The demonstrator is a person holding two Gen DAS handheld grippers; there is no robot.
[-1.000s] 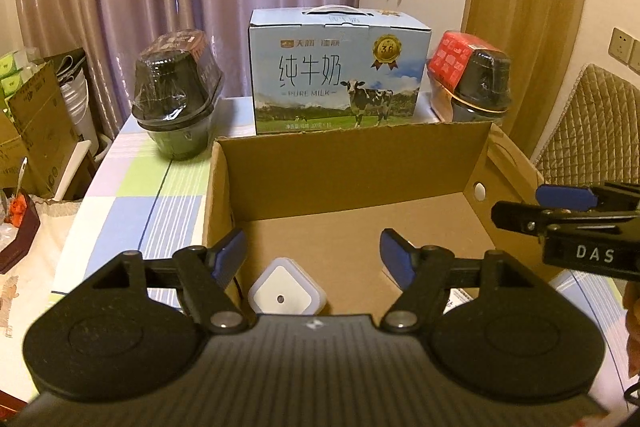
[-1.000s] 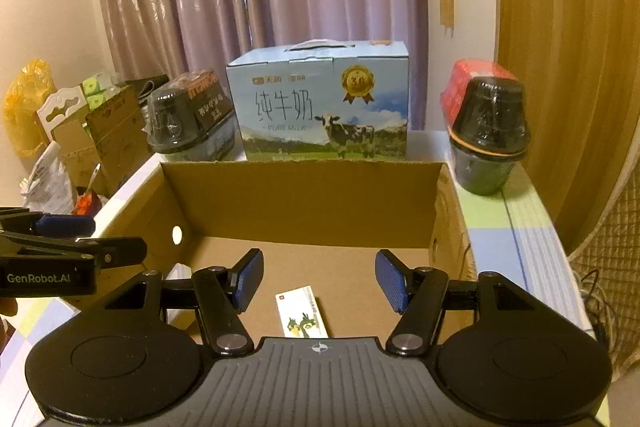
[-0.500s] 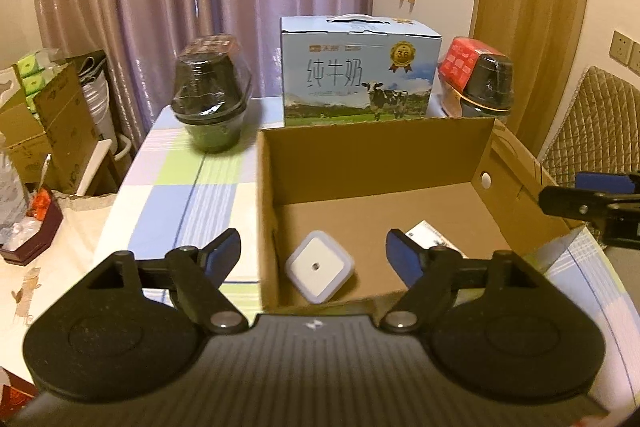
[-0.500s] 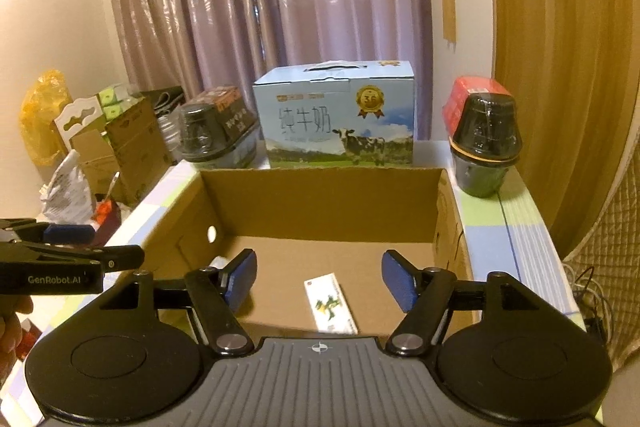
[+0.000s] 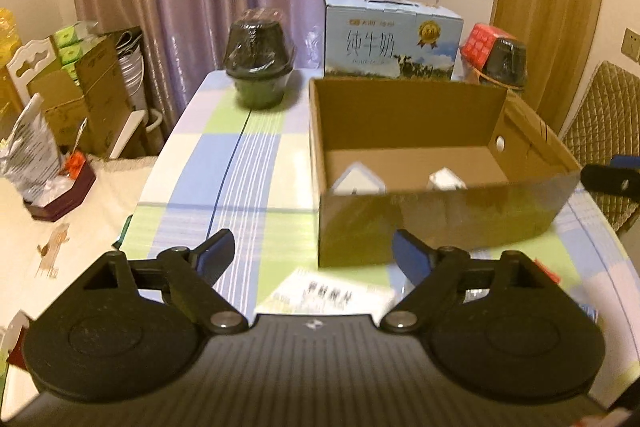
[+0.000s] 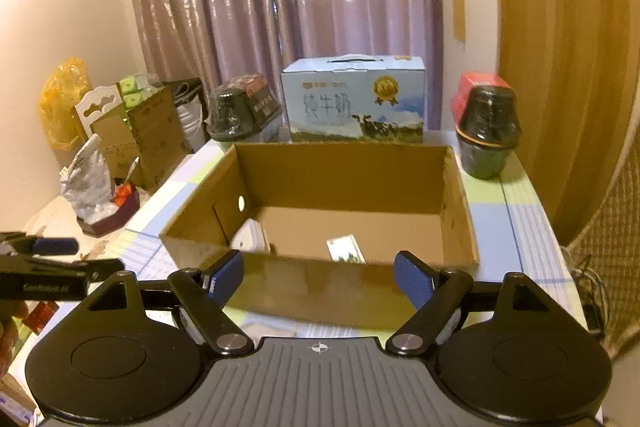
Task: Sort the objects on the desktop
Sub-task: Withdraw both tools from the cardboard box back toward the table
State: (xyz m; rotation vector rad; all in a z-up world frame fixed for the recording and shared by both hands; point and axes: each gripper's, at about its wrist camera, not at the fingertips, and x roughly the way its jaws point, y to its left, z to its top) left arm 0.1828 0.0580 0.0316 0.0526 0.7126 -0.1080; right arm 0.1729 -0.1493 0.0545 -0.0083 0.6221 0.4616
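An open cardboard box stands on the checked table. Inside lie a white square case and a small white card pack. A white printed packet lies on the table in front of the box, just beyond my left gripper. That gripper is open and empty, held back from the box's near wall. My right gripper is open and empty, in front of the box's near wall. Each gripper shows at the edge of the other's view.
Behind the box stand a blue milk carton, a dark wrapped pot at the left and a red-topped pot at the right. Left of the table lie cartons and bags. A quilted chair stands right.
Both grippers have pulled back and up out of the box; they now sit in front of its near wall. The white packet on the table has come into the left view.
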